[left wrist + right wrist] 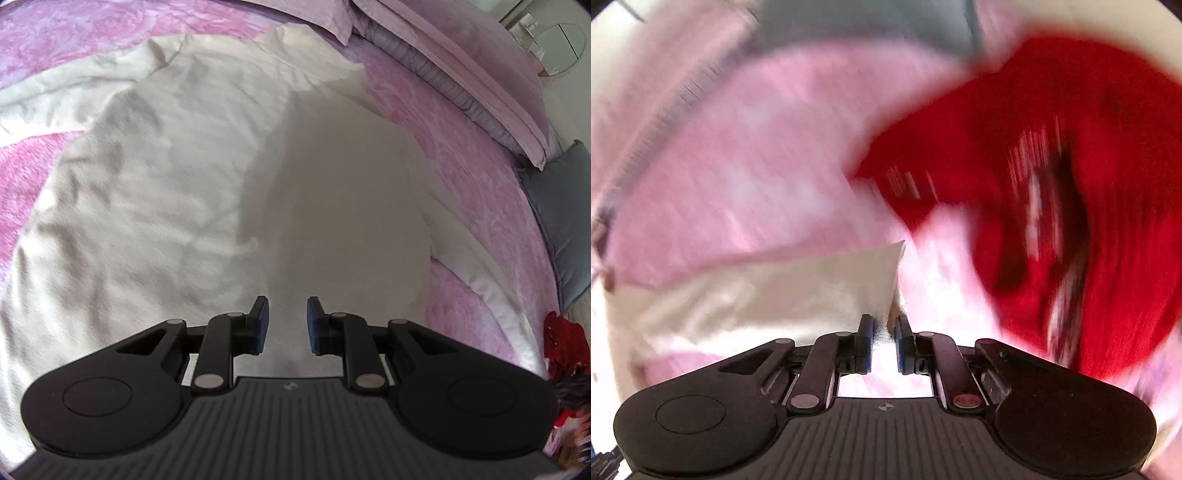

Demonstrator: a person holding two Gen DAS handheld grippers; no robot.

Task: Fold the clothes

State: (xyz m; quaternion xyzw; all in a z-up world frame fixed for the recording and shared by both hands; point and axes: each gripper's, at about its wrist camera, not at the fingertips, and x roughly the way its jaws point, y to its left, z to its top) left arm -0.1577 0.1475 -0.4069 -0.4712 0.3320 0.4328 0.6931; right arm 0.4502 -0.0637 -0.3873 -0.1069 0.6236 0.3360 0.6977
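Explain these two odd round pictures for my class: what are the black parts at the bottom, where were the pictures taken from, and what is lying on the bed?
Each picture comes from a camera on a hand-held tool with two fingers, carried by a person. The black parts are those tools. The left gripper hangs open over a white garment spread on a pink bedspread, holding nothing. The right-hand picture is blurred by motion: the right gripper has a gap between its fingers, near the garment's corner. Whether it grips it is unclear. A red garment lies beyond.
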